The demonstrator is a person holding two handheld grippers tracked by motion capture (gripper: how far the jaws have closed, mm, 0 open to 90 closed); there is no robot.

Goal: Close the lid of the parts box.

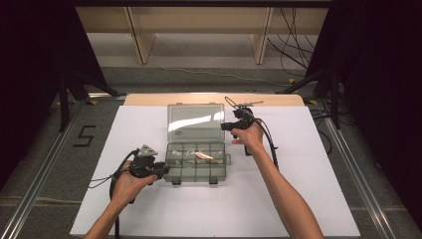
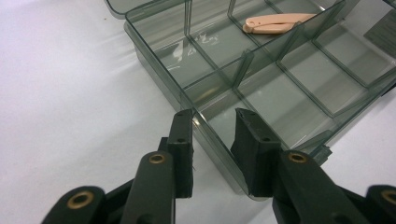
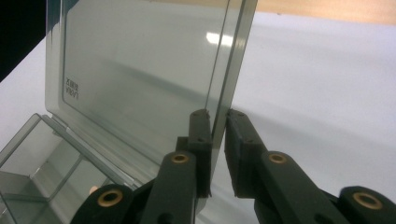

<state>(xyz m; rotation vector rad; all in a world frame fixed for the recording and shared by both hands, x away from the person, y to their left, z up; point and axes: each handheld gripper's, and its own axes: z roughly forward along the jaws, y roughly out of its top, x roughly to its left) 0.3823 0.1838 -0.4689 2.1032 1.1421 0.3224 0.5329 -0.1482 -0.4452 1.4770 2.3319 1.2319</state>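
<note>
A smoky see-through compartment box [image 1: 195,173] lies mid-table with its lid [image 1: 195,121] standing up at the back. A pale pink clip-like piece [image 1: 205,157] [image 2: 275,22] rests in one back compartment, beside some small clear bits. My left gripper [image 1: 161,171] [image 2: 212,114] straddles the box wall [image 2: 154,63] near the front left corner, one jaw outside and one inside, shut on it. My right gripper [image 1: 225,126] [image 3: 217,113] is shut on the right edge of the lid [image 3: 140,70], which runs up between its pads.
The box sits on a white sheet [image 1: 298,189] with bare room on both sides and in front. Two latches [image 1: 175,181] stick out at the box's front. Behind the table are wooden frame legs [image 1: 142,45] and floor cables [image 1: 293,50].
</note>
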